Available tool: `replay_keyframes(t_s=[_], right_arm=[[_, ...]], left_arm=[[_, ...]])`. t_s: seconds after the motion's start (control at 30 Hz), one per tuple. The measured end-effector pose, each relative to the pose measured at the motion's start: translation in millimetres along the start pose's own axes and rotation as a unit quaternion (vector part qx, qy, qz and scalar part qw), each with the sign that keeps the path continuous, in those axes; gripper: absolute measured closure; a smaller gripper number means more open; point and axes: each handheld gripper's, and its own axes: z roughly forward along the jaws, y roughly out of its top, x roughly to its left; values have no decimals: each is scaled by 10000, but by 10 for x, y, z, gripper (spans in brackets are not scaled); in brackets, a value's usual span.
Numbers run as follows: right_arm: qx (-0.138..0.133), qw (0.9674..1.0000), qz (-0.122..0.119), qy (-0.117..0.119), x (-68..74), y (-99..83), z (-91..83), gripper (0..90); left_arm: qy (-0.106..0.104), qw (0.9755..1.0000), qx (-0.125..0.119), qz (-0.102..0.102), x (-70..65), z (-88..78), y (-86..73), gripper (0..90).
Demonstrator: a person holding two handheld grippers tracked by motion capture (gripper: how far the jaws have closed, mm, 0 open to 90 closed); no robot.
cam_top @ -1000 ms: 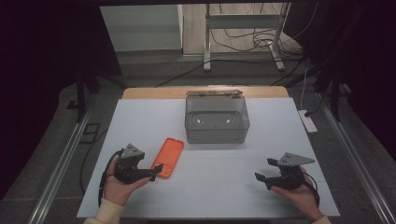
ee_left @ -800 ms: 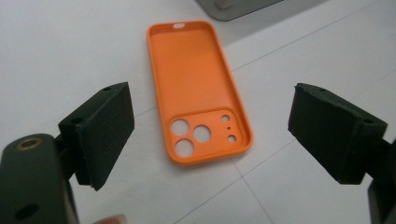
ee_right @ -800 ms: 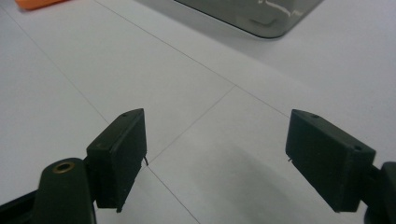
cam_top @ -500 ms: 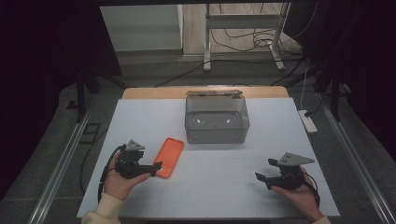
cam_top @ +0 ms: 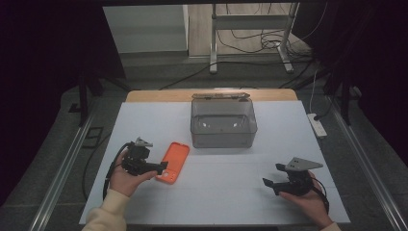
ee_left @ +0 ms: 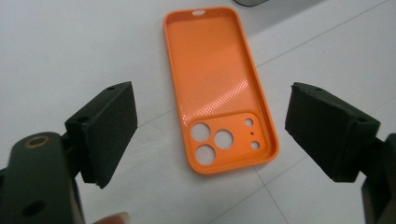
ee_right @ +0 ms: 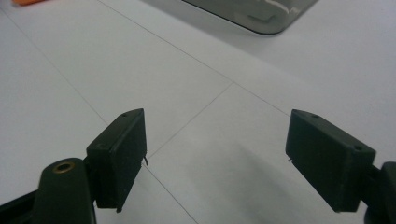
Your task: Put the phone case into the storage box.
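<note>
Your left gripper [cam_top: 161,167] sits at the near left of the table with its jaws spread wide and nothing between them. In the left gripper view its pads [ee_left: 108,128] stand on either side of the orange phone case [ee_left: 218,88] without touching it; the case lies flat on the white table [ee_left: 70,51], inner side up, its camera cut-outs at the end nearest your jaws. From the high view the gripper's tips are just beside the near end of the case [cam_top: 173,162], and your left hand [cam_top: 124,177] wraps the gripper body from below.

Your right gripper [cam_top: 270,183] rests at the near right, well apart from the case, and it too is wide open and empty. In the right gripper view its pads [ee_right: 120,154] frame only bare white table with thin seam lines.

Farther back, near the middle of the table, stands a clear grey plastic bin [cam_top: 223,123], just beyond the far end of the case. Its near corner [ee_right: 252,14] shows at the top of the right gripper view. Nothing lies between either gripper and the case.
</note>
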Motion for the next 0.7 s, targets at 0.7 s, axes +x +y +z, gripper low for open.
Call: replay_keyframes(t_s=[0.7], right_arm=[[-11,10000,-14,-70,-3,2,-15,209]], left_arm=[[136,9991,335,217,-10,196,206,214]])
